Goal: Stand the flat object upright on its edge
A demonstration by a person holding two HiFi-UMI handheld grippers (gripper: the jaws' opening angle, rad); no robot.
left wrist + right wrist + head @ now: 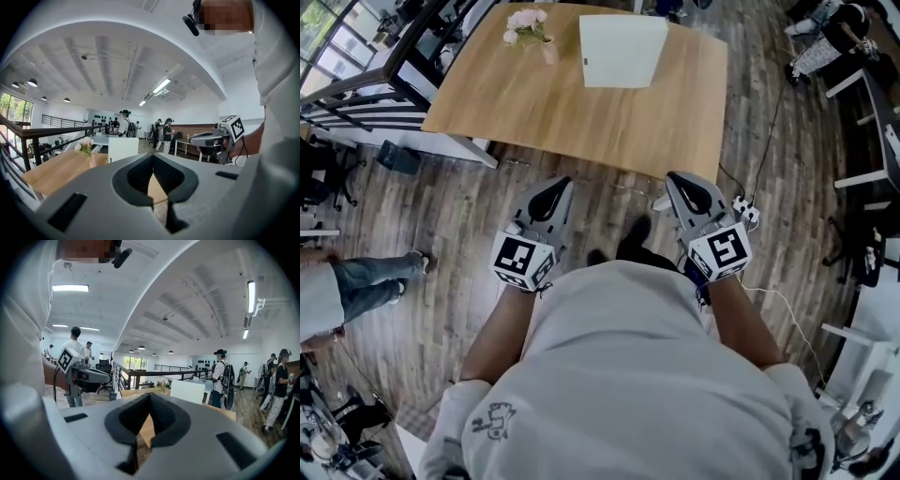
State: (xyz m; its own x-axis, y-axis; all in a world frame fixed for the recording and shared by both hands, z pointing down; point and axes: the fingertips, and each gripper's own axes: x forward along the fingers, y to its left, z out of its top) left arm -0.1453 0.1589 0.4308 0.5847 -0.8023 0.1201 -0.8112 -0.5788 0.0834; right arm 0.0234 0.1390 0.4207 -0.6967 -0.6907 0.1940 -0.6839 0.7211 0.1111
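Note:
A white flat object (622,51) is on the far part of the wooden table (581,112). In the left gripper view the white flat object (123,149) rises upright from the tabletop, and so does the white flat object (187,391) in the right gripper view. My left gripper (550,189) is shut and empty, held over the floor short of the table's near edge. My right gripper (685,184) is level with it, also shut and empty. In its own view the left gripper (152,171) has its jaws together. The right gripper (148,414) looks the same.
A small vase of pink flowers (529,28) stands on the table left of the white object. A power strip (746,212) with a cable lies on the wood floor by my right gripper. A person's legs (366,281) are at the left. Chairs and desks line the right side.

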